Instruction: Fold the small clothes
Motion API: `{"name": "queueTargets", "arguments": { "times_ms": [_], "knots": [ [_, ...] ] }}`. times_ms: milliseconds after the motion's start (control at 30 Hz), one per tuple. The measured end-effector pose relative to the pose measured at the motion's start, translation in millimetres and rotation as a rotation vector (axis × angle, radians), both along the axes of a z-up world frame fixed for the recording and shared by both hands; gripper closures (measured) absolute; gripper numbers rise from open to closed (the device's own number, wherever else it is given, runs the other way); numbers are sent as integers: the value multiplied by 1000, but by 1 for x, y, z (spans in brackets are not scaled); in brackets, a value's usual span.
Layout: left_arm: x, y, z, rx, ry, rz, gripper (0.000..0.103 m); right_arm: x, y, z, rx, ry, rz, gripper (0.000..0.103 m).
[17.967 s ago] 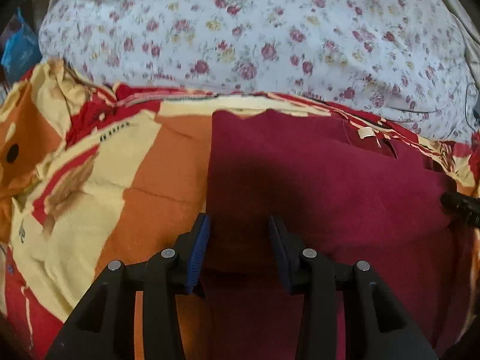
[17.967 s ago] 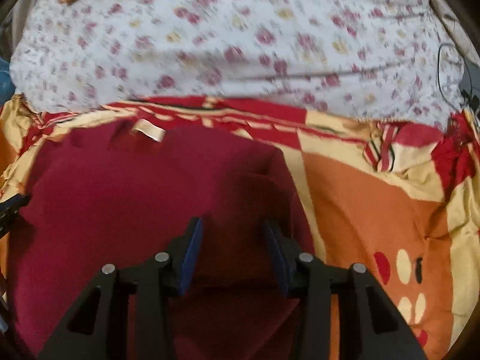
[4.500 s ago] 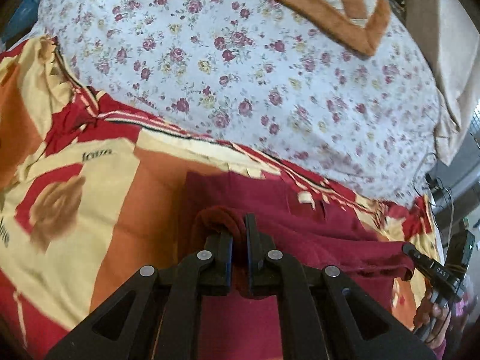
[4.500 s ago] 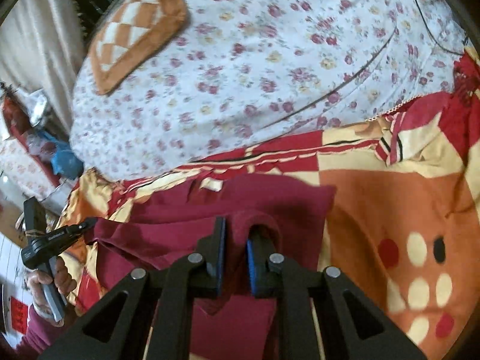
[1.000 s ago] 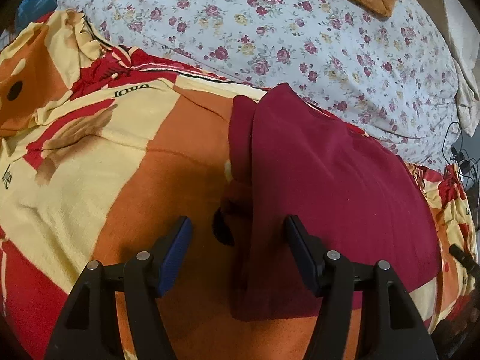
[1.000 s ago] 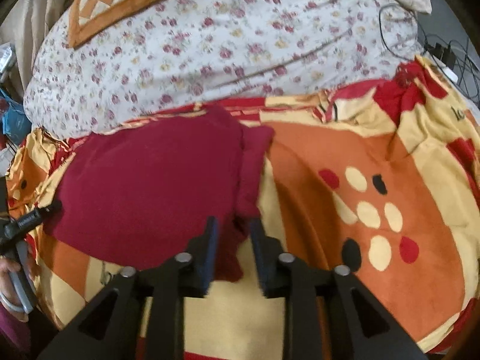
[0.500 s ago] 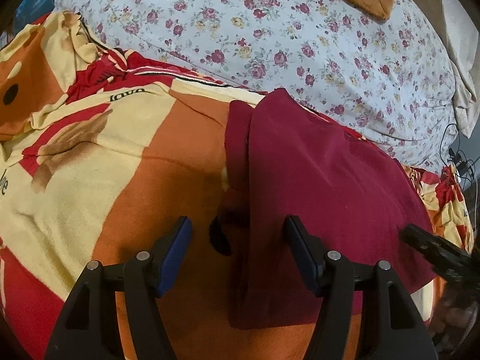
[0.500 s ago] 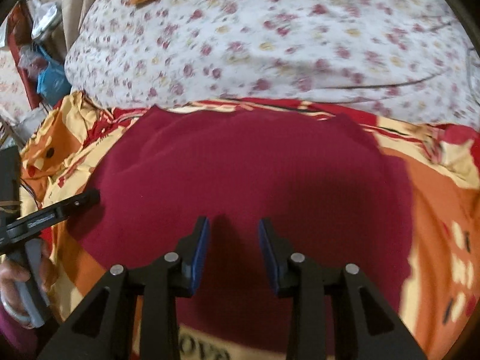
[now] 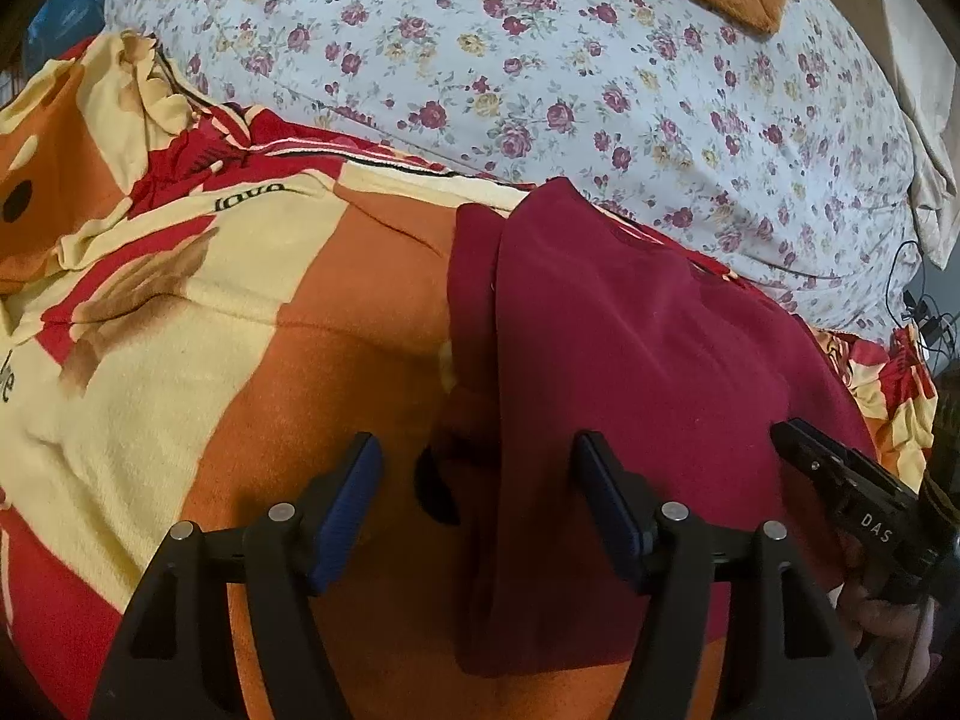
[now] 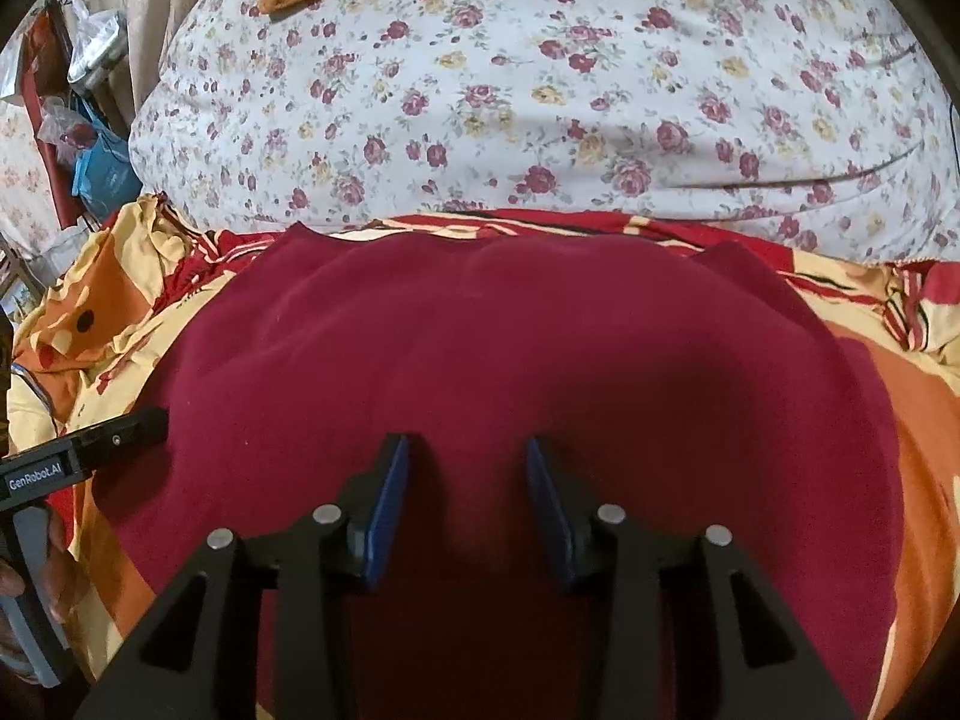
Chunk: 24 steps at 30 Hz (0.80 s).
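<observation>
Maroon knit, matte and soft, makes up the garment (image 9: 648, 360) lying flat on a fleecy blanket (image 9: 198, 300) of orange, cream and red blocks that covers the bed. From the left wrist view, the left hand-held gripper (image 9: 480, 498) hangs open with nothing between its blue-padded fingers (image 9: 348, 498), set astride the garment's left edge: the doubled-over strip of that edge runs straight away from the camera between the jaws, while the bulk of the cloth spreads off to the right. The garment's long side here looks to run away from this gripper toward the floral quilt (image 9: 570, 78) heaped behind. At the right margin the other tool's black tip pokes in over the cloth's near right part. From the right wrist view, the right hand-held gripper (image 10: 468, 504) is likewise open and empty, poised low over the middle of the garment (image 10: 510, 348), which fills the view as a broad, smooth, rounded field with its far edge against the red-striped blanket border. The left tool's black finger lies at the cloth's left rim. I judge the left one better placed for the next fold, since an edge already sits between its fingers; the right would have to shift sideways to find a hem. The thick knit should hold a crease loosely and slide little on the fleece.
</observation>
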<state>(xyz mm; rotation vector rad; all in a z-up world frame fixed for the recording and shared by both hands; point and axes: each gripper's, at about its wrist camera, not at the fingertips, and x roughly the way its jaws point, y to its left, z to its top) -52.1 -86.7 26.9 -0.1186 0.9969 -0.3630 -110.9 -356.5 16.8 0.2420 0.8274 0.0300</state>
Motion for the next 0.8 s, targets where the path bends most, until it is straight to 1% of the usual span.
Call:
{"name": "queueTargets", "arguments": {
  "times_ms": [67,167,233,267,300,367,500,667,800],
  "knots": [
    [0,-1,0,9,-7,0,43,0,1,0,-5,6,-1,59],
    [0,-2,0,19,-13,-4,43,3,8,7,-43,50,-15,59],
    [1,-2,0,17,-12,-4,43,7,13,11,-48,70,-12,54],
    [1,-3,0,16,-11,-4,42,8,15,13,-37,71,-8,52],
    [2,-3,-1,13,-10,-3,42,11,17,13,-20,73,-1,47],
    [3,-3,-1,12,-7,-2,41,17,20,12,-14,81,0,42],
    [3,-3,-1,10,-5,-2,41,29,26,8,-52,77,1,42],
    [4,-4,-1,6,-4,1,39,32,22,4,-29,63,-3,41],
    [6,-4,-2,-1,0,7,38,29,20,10,-12,65,-12,41]
  ]
}}
